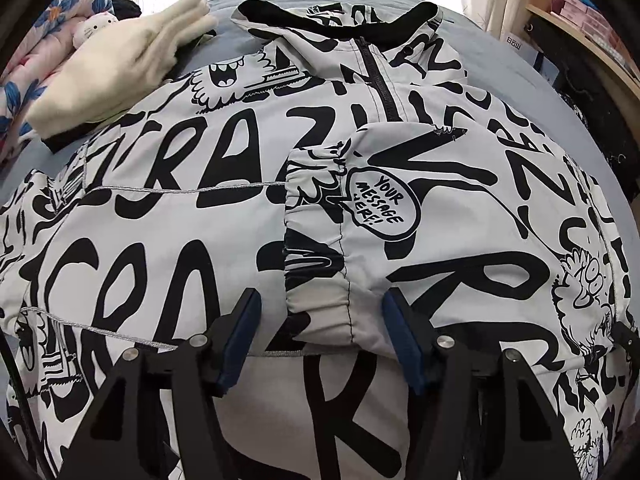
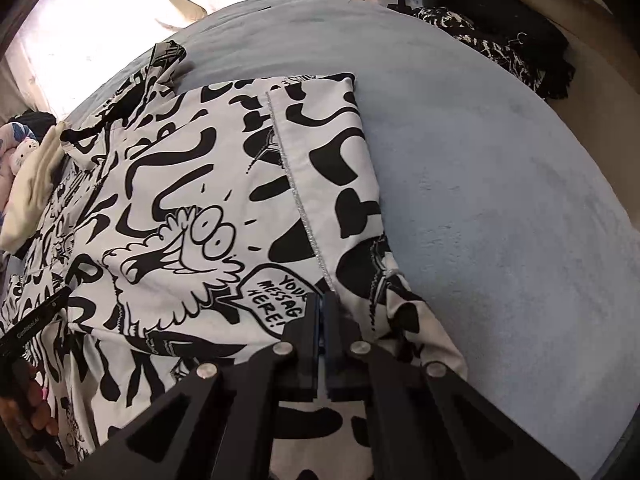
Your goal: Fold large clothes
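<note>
On the bed (image 2: 480, 160), jacket (image 1: 200, 216) sleeve cuff (image 1: 316, 240) between left fingers (image 1: 240, 340).

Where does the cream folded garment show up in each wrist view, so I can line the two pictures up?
Left wrist: cream folded garment upper left, its near edge over the printed jacket.
Right wrist: far left edge, beside the jacket.
Shared landmark: the white cat plush, just beyond the garment.
</note>
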The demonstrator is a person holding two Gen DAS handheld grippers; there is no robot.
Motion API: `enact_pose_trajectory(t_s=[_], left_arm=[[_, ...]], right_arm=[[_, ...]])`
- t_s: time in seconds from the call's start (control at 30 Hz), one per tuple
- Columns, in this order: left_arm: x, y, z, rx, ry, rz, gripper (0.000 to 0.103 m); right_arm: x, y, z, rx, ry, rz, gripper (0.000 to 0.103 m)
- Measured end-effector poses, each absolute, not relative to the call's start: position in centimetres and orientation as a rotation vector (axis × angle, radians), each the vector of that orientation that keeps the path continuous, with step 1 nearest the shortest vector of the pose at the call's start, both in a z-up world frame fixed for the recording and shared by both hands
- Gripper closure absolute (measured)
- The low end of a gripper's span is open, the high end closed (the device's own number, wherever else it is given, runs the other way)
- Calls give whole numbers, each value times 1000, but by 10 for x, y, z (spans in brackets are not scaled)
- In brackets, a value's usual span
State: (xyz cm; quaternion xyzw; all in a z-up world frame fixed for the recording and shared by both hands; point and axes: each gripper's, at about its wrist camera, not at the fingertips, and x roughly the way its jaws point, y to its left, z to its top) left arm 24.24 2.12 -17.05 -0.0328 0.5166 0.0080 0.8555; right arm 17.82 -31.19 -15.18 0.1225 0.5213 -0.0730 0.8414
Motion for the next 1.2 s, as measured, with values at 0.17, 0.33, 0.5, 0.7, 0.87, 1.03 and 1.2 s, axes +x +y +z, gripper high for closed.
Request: enact_pose_trajectory(t_s=[0.17,0.33,0.5,0.7,0.87,1.03,1.2], left_arm=[[235,16,-163,-44,1077,33,41],[224,12,-147,-63,1072,2,41],[212,7,-129,-57,1039,-20,35],[194,5,-108,-42,961,-6,35],[178,9,-96,-74,945,-59,35],[159,7,-87,-34,926,-57,32],[142,16,-79,-99,962,-71,32]], right_arm=[[176,-316,-157,314,1094,-161,100],[174,-310,-155,330,1096,-167,92],[167,-294,-145,337,1106,-152,63],[152,-275,-139,387,1145,-107,57],[139,-261,-129,371,1153,-94,57],[125,-245,-115,348,1141,-63,57],[110,-220,-96,284,1113,-25,57]])
